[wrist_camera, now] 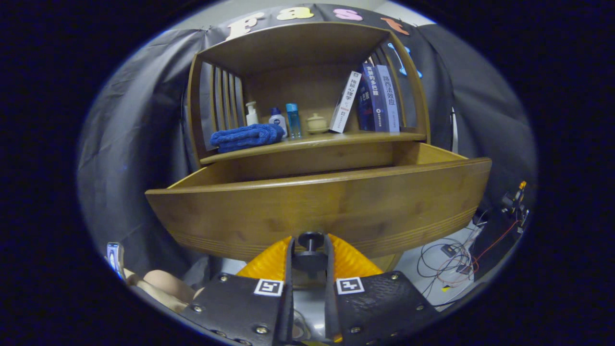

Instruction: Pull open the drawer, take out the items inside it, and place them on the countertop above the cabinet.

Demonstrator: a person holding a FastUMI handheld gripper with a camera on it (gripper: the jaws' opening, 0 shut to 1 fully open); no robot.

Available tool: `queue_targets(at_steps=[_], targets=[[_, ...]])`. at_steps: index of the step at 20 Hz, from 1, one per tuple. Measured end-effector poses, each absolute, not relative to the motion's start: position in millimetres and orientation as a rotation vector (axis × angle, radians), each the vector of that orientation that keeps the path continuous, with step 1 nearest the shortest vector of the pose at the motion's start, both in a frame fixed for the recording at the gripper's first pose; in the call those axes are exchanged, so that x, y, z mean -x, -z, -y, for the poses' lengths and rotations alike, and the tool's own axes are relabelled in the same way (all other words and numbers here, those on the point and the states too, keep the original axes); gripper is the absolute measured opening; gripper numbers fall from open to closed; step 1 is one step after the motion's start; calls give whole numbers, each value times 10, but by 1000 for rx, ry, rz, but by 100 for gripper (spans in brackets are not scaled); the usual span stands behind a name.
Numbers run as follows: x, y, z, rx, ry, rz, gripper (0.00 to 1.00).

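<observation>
wooden drawer [317, 202] stands well out; my gripper [310, 250] is clamped on its knob [310, 238], so i'd let go gently before reaching inside.

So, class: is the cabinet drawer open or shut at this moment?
Open. The drawer front stands well forward of the cabinet, its side walls showing, with the tongs shut on its knob. Its contents are hidden.

The drawer [326, 202] and the cabinet [307, 53] are looking like smooth brown wood with a soft shine. The knob [310, 239] is showing dark and a bit glossy, with the gripper [310, 262] fingers pressing on both its sides. The towel [247, 137] is looking like soft, fluffy cloth. The books [375, 98] are showing shiny paper covers.
</observation>
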State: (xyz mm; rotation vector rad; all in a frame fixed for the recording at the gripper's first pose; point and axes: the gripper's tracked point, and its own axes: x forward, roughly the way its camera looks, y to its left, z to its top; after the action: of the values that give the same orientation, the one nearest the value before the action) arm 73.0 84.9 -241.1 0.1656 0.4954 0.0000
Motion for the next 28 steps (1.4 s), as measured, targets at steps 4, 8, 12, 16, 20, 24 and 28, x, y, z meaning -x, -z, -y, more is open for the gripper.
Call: queue_targets(at_steps=[4, 8, 12, 16, 20, 24, 28], targets=[[-734, 2400, -859, -139, -9, -476, 32], [-641, 2254, -852, -127, -9, -463, 43], [-600, 1832, -808, -118, -19, -401, 43], [-898, 1307, -825, -115, -58, -310, 43], [-1371, 1059, -835, -60, -97, -298, 43], [-1800, 1136, -943, -69, -144, -388, 43], [-2087, 1477, -1037, -53, -180, -554, 43]])
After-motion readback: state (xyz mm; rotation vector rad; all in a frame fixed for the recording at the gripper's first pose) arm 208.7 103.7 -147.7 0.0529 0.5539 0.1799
